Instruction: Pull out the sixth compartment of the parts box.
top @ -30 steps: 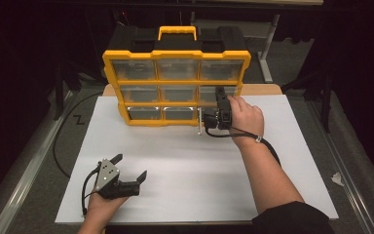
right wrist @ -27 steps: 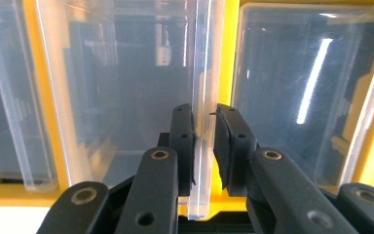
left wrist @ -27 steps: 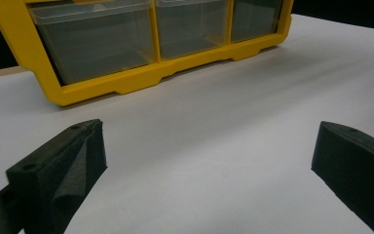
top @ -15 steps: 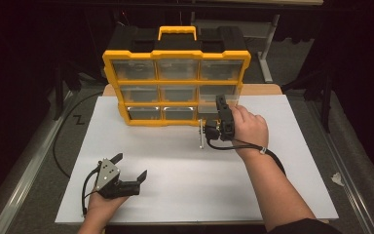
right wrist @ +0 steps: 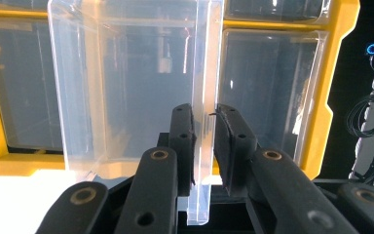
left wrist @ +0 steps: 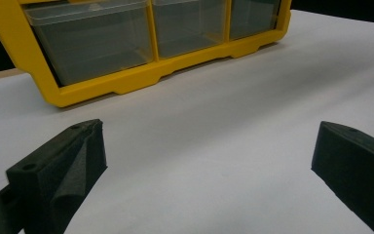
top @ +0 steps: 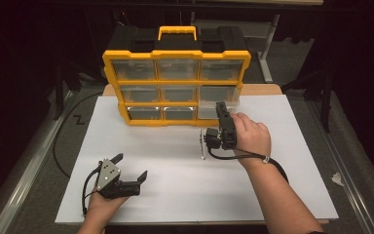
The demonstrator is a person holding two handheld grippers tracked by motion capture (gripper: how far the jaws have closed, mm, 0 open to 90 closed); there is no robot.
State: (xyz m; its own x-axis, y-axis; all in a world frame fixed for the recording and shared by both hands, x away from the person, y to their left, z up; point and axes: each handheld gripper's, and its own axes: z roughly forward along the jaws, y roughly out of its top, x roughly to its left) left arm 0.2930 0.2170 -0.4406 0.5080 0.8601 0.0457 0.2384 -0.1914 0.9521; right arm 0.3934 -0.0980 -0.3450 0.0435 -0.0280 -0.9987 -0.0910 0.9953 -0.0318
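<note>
Seen from above: one yellow organizer (top: 175, 87) standing upright at the far edge of the white surface (top: 175, 195), three rows of clear drawers, eight in all. Right claw (right wrist: 203, 141) clenched on the front wall of one clear drawer (right wrist: 131, 83), drawn part-way out of the bottom-right slot. Left claw (top: 129, 168) spread wide and holding nothing, parked low near the front-left of the surface, well apart from the organizer. Two claws, one in each hand.

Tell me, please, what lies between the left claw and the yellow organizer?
Nothing: in the left gripper view, bare white table runs from the open left claw up to the yellow organizer.
</note>
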